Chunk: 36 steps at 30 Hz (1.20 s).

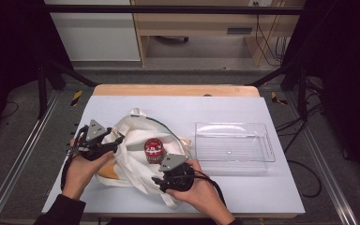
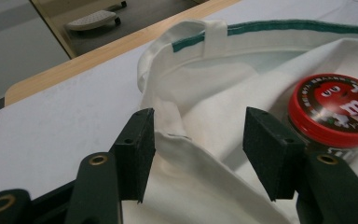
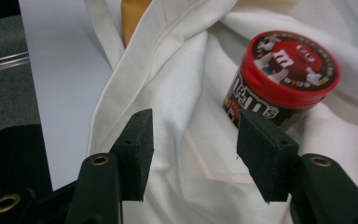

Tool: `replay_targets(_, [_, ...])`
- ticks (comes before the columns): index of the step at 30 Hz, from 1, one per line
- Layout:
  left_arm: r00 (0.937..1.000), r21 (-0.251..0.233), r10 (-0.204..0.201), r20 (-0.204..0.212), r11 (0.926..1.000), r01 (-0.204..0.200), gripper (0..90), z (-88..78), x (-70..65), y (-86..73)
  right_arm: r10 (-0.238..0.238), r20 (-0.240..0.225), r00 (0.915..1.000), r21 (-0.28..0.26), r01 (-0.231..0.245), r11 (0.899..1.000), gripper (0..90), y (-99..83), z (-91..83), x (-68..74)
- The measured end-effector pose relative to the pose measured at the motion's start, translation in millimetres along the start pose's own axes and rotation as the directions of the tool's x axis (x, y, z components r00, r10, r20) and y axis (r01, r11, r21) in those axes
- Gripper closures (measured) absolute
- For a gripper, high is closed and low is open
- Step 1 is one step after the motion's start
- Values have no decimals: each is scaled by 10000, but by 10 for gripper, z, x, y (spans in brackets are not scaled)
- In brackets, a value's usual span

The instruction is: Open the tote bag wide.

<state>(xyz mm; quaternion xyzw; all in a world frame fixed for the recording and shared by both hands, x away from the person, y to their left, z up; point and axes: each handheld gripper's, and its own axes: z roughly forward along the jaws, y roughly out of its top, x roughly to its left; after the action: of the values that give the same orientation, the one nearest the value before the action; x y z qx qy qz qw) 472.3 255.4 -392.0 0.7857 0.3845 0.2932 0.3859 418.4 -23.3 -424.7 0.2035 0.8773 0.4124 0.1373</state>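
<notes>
A white cloth bag (image 1: 132,161) with green trim lies crumpled on the white table. A red-lidded candy tub (image 1: 153,149) stands on its folds. My left gripper (image 1: 117,143) is at the bag's left edge. In the left gripper view it (image 2: 198,140) is open, with the bag's rim (image 2: 205,93) lying loose between the jaws and the tub (image 2: 338,107) just beyond the right jaw. My right gripper (image 1: 161,179) is at the bag's near side. It (image 3: 193,140) is open over the cloth (image 3: 168,84), and the tub (image 3: 284,74) leans a little ahead.
A clear plastic tray (image 1: 267,140) sits to the right of the bag. Something orange (image 1: 108,172) peeks out from under the bag's near left edge, and that orange thing (image 3: 133,16) shows again past a fold. The table (image 1: 178,101) ends in a wooden strip at the back.
</notes>
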Motion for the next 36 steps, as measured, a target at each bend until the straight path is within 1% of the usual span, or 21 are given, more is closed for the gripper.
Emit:
replay_targets(2, [9999,60,83,69,9999,-84,436,-28,-70,-56,73,50,10000,-96,-72,9999,515,34,-30,-26])
replay_targets(3, [9995,211,329,-8,9992,-329,436,-36,-114,-91,56,76,10000,-92,-55,9999,539,47,-41,-36])
replay_targets(4, [9990,297,437,-68,9986,-435,436,-40,-138,-112,36,213,9998,-108,-34,9999,580,73,-62,-57])
replay_targets(5, [9992,337,391,-97,9987,-388,436,-52,-167,-149,31,270,9996,-141,-28,9999,625,92,-81,-74])
replay_targets(6, [9992,327,387,-114,9987,-383,436,-71,-183,-167,44,346,9994,-262,-35,9997,638,128,-119,-107])
replay_targets(7, [9977,267,587,-328,9980,-578,436,-100,-222,-188,44,426,9991,-263,-33,9996,638,155,-142,-131])
replay_targets(8, [9957,346,810,-444,9962,-795,435,-122,-249,-199,46,615,9981,-266,-30,9996,644,201,-182,-180])
replay_targets(9, [9958,329,801,-433,9964,-787,428,-138,-273,-210,48,770,9970,-301,-25,9995,650,237,-211,-228])
replay_targets(11, [9974,131,608,-388,9981,-603,414,-152,-303,-241,32,1102,9939,-240,-5,9997,656,300,-251,-351])
replay_targets(13, [9988,67,380,-314,9993,-378,413,-145,-329,-294,227,1454,9891,-129,-210,9997,653,355,-271,-495])
replay_targets(16, [9988,205,403,-272,9990,-398,411,-105,-356,-351,296,1811,9830,236,-344,9991,621,442,-253,-701])
replay_targets(18, [9990,243,409,-157,9989,-405,427,-92,-360,-370,349,2015,9789,580,-475,9972,663,487,-201,-834])
replay_targets(20, [9992,265,391,-63,9989,-389,457,-92,-371,-386,246,2009,9793,845,-423,9955,667,526,-129,-929])
replay_targets(21, [9989,322,453,-74,9985,-450,469,-96,-376,-396,251,1937,9807,992,-451,9940,650,540,-84,-972])
replay_targets(23, [9993,331,366,41,9988,-368,496,-96,-395,-417,223,1946,9806,1397,-502,9889,609,553,9,-1053])
replay_targets(25, [9985,448,546,-44,9975,-543,506,-107,-408,-443,415,1824,9824,1426,-682,9874,583,544,84,-1118])
replay_targets(28, [9990,443,448,-34,9980,-446,505,-104,-423,-483,505,1895,9806,1707,-836,9818,543,506,166,-1204])
replay_targets(29, [9989,482,465,14,9978,-465,510,-100,-427,-497,579,1859,9809,1765,-913,9801,539,492,186,-1223])
replay_targets(31, [9995,472,311,112,9984,-316,540,-92,-423,-508,594,1710,9835,2119,-956,9726,534,458,241,-1255])
replay_targets(34, [9995,510,189,237,9985,-201,591,-88,-415,-514,536,1526,9868,2319,-884,9687,587,442,295,-1253])
replay_targets(36, [9993,567,223,312,9981,-240,643,-88,-425,-520,418,1509,9877,2481,-788,9655,654,439,338,-1249])
